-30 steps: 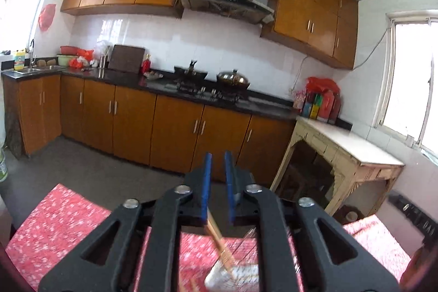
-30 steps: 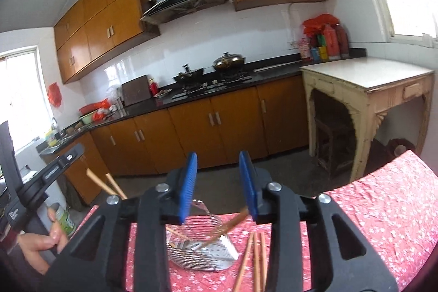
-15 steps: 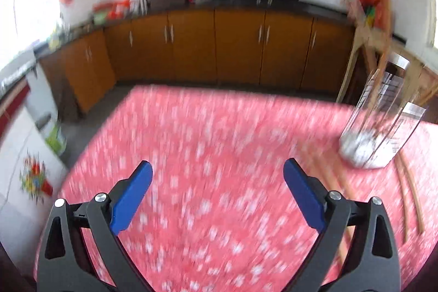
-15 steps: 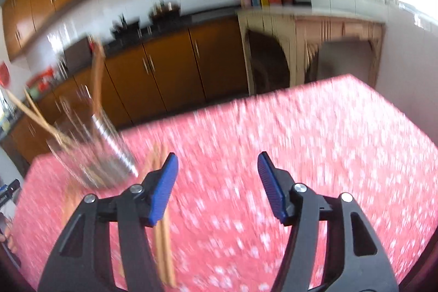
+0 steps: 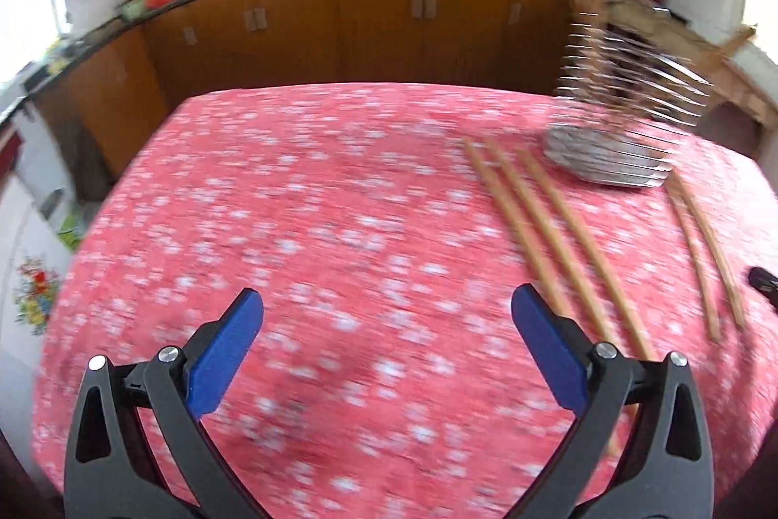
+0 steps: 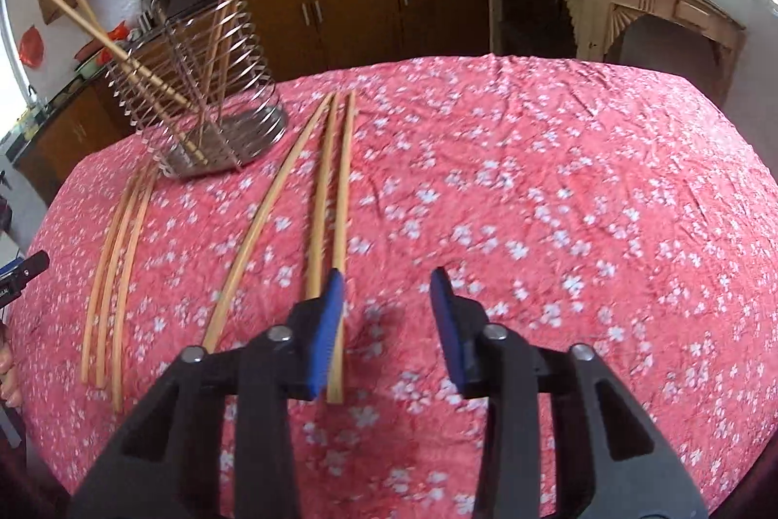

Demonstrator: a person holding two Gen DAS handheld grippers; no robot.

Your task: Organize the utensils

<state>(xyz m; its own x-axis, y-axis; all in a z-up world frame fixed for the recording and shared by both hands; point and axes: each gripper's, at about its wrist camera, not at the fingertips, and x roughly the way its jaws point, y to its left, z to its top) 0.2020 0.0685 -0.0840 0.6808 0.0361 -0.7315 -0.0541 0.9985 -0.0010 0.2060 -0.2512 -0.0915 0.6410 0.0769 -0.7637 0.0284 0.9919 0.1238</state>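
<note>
We're over the table with the red flowered cloth [image 6: 559, 188], and we take the wire basket [image 6: 194, 91] as our marker. In the right wrist view it stands at the far left part of the cloth, with several chopsticks leaning out of its top [image 6: 121, 57].

Going left to right from there: just in front and left of the basket lie three chopsticks [image 6: 114, 256] close together on the cloth, running toward us. Right of the basket another three chopsticks [image 6: 321, 198] lie side by side, their far ends near the basket's base, their near ends reaching our right gripper [image 6: 386, 314]. Its jaws are closing with a gap between the blue pads; the rightmost chopstick runs just along the inner face of the left pad [image 6: 327, 324], and we can't see it pinched — nothing is clamped, only cloth shows between the pads.

Over in the left wrist view, blurred by motion, the basket [image 5: 627, 105] sits at the far right, the chopsticks [image 5: 544, 227] spreading from its foot toward us. Our left gripper [image 5: 386, 346] is released, jaws spread wide, still opening a little, with bare cloth between the pads. The nearest chopstick passes behind the right pad [image 5: 547, 348]; whether they touch, we can't tell.
</note>
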